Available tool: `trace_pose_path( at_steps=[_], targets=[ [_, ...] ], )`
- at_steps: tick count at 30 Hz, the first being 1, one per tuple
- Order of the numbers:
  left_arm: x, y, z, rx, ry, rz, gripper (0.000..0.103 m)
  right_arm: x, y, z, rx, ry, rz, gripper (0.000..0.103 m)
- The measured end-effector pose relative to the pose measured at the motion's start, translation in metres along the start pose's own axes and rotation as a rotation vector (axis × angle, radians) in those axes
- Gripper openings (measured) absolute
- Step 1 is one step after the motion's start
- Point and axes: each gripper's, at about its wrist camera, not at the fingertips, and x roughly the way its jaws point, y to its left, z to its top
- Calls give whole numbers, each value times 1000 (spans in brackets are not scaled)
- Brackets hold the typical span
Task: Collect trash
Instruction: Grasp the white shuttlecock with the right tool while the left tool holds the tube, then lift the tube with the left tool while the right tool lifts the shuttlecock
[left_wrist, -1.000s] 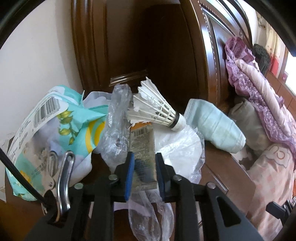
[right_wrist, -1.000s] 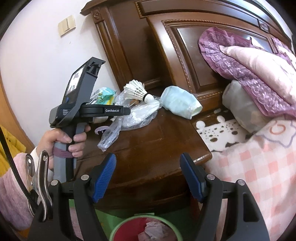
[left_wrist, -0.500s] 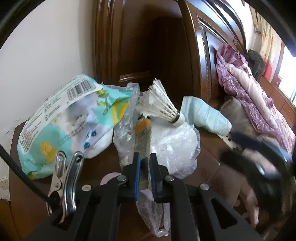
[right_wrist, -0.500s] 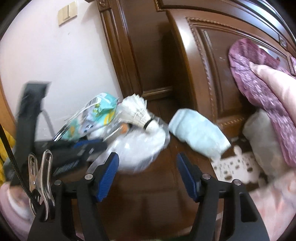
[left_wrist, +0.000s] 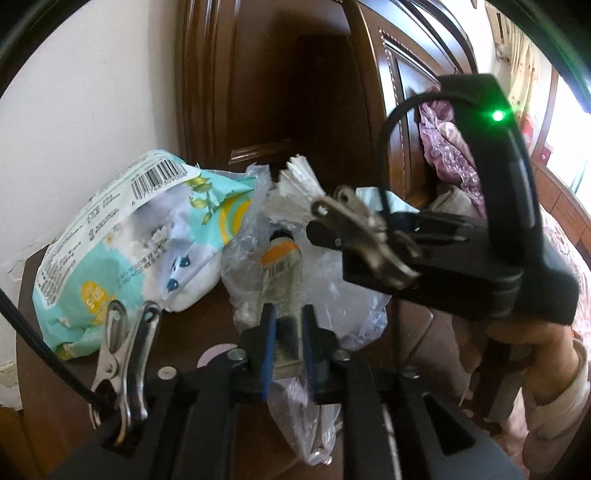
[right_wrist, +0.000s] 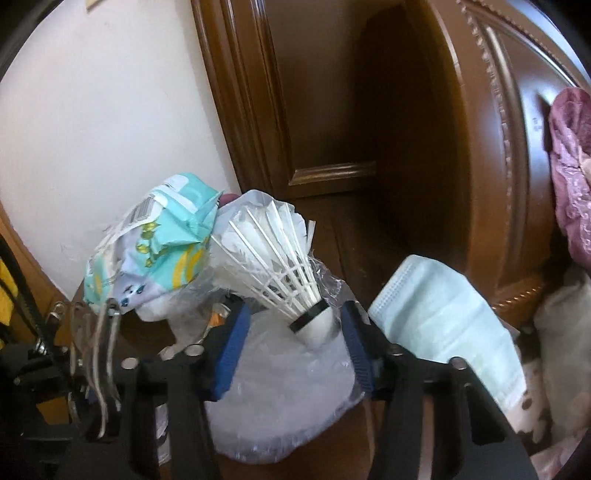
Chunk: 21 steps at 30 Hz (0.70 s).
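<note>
Left gripper (left_wrist: 288, 339): jaws clamped on a flattened tube (left_wrist: 281, 280) lying amid crinkled clear plastic (left_wrist: 332, 306) on the dark glossy wooden surface (left_wrist: 66, 402). Right gripper (right_wrist: 291, 354): jaws have just been closing, straddling the feathered shuttlecock (right_wrist: 273, 262), whose rounded cork sits between them, pads not pressing. Pleated mask (right_wrist: 443, 314) beside.

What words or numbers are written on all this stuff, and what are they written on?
"6": first digit under the barcode on the teal wrapper; the digits after it are too blurred to read.
Small print and yellow badge on the teal wrapper: too small and blurred to read.
Label and barcode on the tube: too blurred to read.
Shuttlecock and face mask: no writing seen.
</note>
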Motion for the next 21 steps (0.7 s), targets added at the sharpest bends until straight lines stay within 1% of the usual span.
trace_pose_path(
  at_steps=[1,2,4,6,8,11,15,19,21],
  targets=[
    [0,0,2,0,-12,8,31,3,0,0,0,6,1,33],
    [0,-1,3,4,-25,22,34,6,0,-1,5,12,10,29],
    [3,-4,6,15,-33,42,35,7,1,-4,15,11,30,29],
    [9,-3,9,7,-18,51,35,7,4,-6,6,8,32,29],
    [13,0,9,-15,-2,31,35,7,4,-7,0,6,21,29],
    [16,3,9,-27,10,24,35,6,1,-9,19,1,27,29],
    [18,4,8,-26,27,-1,37,-1,-3,-12,41,-11,27,28],
    [21,5,6,-33,52,-34,42,-12,-9,-16,74,-29,44,29],
    [26,6,4,-35,68,-29,43,-18,-10,-17,76,-34,43,29]
  ],
)
